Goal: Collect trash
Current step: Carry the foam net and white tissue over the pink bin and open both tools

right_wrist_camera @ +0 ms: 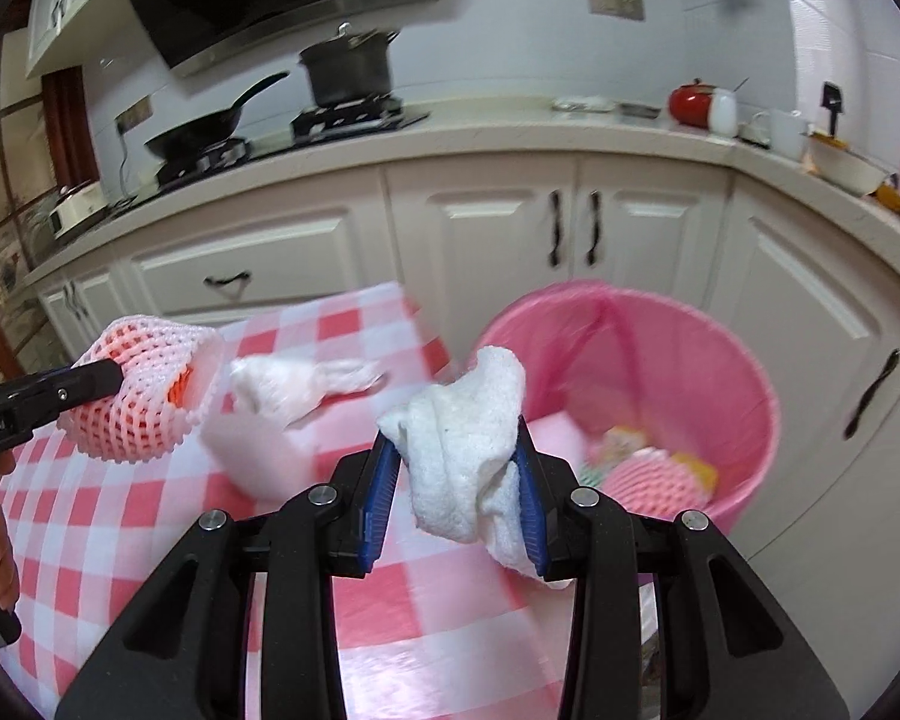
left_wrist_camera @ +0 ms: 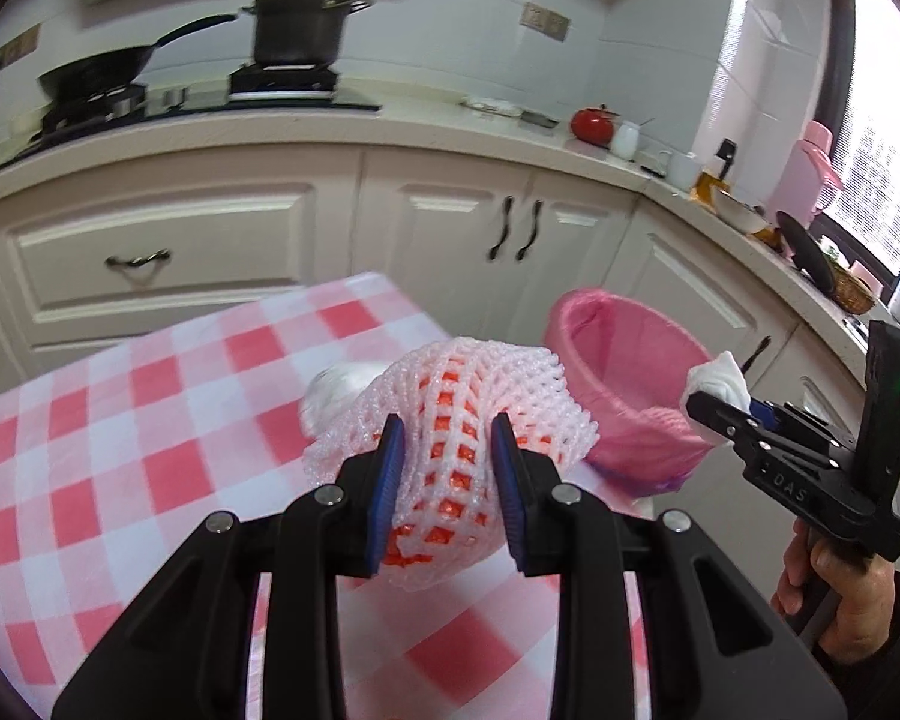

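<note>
Kitchen, checkered tablecloth [right_wrist_camera: 150, 540]. Left gripper [left_wrist_camera: 447, 480] clamps pink foam fruit net [left_wrist_camera: 450, 408] above table; right gripper [right_wrist_camera: 459, 474] pinches crumpled white tissue [right_wrist_camera: 468, 438] (beside pink bin [right_wrist_camera: 744, 372], trash inside).

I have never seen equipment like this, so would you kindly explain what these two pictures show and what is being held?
A person holds a black hand tool with two blue-padded tongs in each hand; no robot arm is involved. Each picture comes from a fisheye camera on one tool, looking along its tongs.

The first is the left tool's view: the left tongs are closed on a pink-white foam fruit net with something orange inside. The second is the right tool's view: the right tongs grip a crumpled white paper towel.

Below is a red-and-white checked tablecloth, where more crumpled white paper lies. Beside it stands a pink-lined round bin already containing some trash.
</note>
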Motion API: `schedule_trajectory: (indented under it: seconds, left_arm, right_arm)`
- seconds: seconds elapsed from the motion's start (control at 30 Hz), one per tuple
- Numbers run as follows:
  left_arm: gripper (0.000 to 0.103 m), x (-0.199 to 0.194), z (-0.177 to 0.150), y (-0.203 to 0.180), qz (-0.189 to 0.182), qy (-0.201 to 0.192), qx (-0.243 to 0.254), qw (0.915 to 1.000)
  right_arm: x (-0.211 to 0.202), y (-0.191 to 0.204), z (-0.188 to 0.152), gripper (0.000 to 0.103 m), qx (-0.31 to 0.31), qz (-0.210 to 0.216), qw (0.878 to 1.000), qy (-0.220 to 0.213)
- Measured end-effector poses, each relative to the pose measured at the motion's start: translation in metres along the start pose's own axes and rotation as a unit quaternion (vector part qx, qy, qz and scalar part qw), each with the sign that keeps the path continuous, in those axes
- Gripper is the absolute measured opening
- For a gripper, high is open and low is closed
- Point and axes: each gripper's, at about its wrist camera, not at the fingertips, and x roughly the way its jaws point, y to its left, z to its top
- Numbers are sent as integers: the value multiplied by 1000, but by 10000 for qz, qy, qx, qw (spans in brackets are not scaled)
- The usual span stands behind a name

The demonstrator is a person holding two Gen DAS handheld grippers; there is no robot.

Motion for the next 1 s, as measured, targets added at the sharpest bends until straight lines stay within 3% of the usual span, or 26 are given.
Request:
schedule_trajectory:
  seconds: [0.53, 1.0]
  left_arm:
    - [31, 67, 56, -97, -452, 16, 589, 9972]
    - [35, 118, 82, -139, -531, 128, 732, 9958]
  right_arm:
    - [10, -83, 36, 36, 251, -360, 9988, -230]
    - [21, -113, 53, 36, 327, -512, 9976, -335]
